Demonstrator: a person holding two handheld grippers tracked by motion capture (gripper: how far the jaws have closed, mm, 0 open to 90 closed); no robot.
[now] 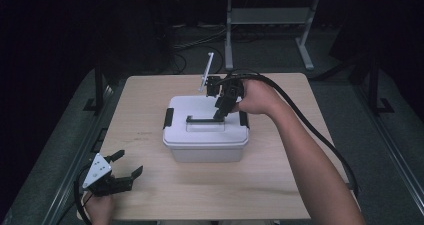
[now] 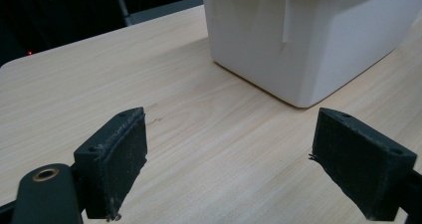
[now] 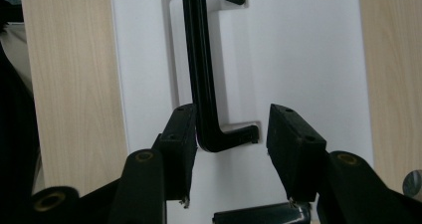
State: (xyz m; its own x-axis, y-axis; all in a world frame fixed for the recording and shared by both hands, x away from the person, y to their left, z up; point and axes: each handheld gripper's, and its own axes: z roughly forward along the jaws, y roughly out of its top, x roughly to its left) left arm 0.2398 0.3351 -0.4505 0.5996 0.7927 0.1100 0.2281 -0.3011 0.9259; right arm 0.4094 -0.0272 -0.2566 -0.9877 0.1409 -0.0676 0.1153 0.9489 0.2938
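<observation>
Right claw over the black handle of the white lidded box.

The white box (image 1: 206,130) sits mid-desk (image 1: 150,195), with bare wood open on every side of it out to the desk's edges. The right claw (image 1: 220,114) points down at the box lid, its jaws parted about halfway, straddling the corner of the black handle (image 3: 201,84); one pad looks to touch the bar, the other stands clear, so nothing is gripped. The left claw (image 1: 126,165) rests near the desk's front-left corner, well apart from the box, jaws wide open and empty.
</observation>
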